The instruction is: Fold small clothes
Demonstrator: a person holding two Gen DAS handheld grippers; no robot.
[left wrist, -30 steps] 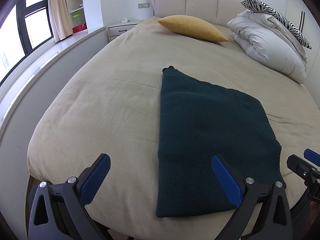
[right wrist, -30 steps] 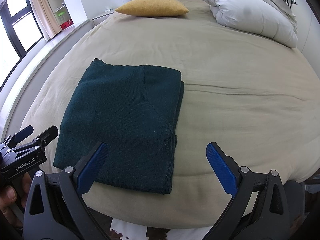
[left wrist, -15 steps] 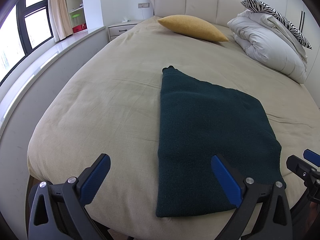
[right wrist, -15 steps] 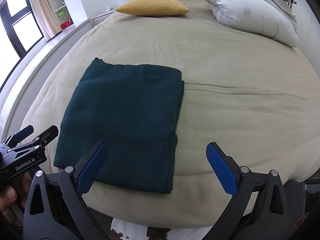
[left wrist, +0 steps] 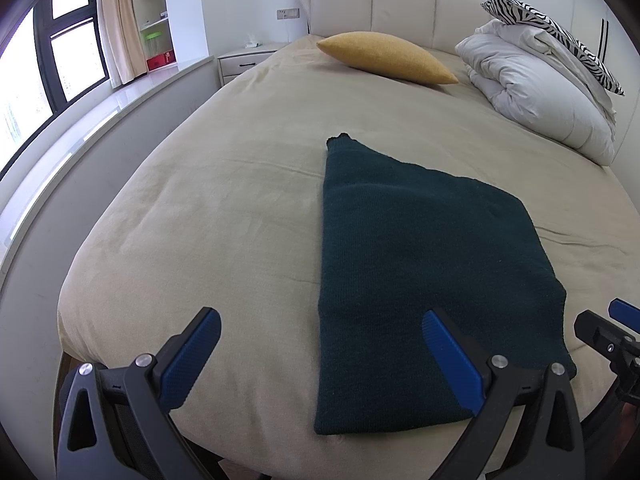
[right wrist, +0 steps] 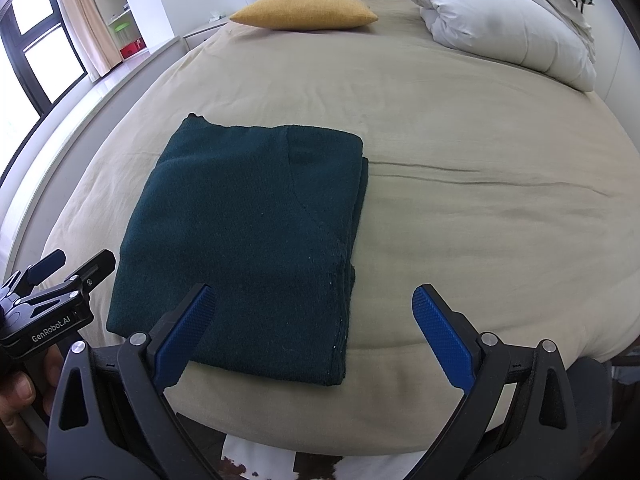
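Observation:
A dark green knit garment (left wrist: 420,264) (right wrist: 248,232) lies folded into a flat rectangle near the foot of a beige bed (left wrist: 224,208) (right wrist: 480,184). My left gripper (left wrist: 320,356) hovers open above the bed's near edge, its right finger over the garment's near left part. My right gripper (right wrist: 316,328) is open too, held over the garment's near right corner. Neither holds anything. The right gripper's tip (left wrist: 608,332) shows at the right edge of the left wrist view, and the left gripper (right wrist: 52,288) shows at the left of the right wrist view, held by a hand (right wrist: 16,392).
A yellow pillow (left wrist: 384,56) (right wrist: 304,10) lies near the headboard. A bundled white duvet (left wrist: 540,92) (right wrist: 500,20) with a zebra-print cushion (left wrist: 552,28) sits at the far right. A window ledge (left wrist: 100,120) and a nightstand (left wrist: 244,60) run along the left.

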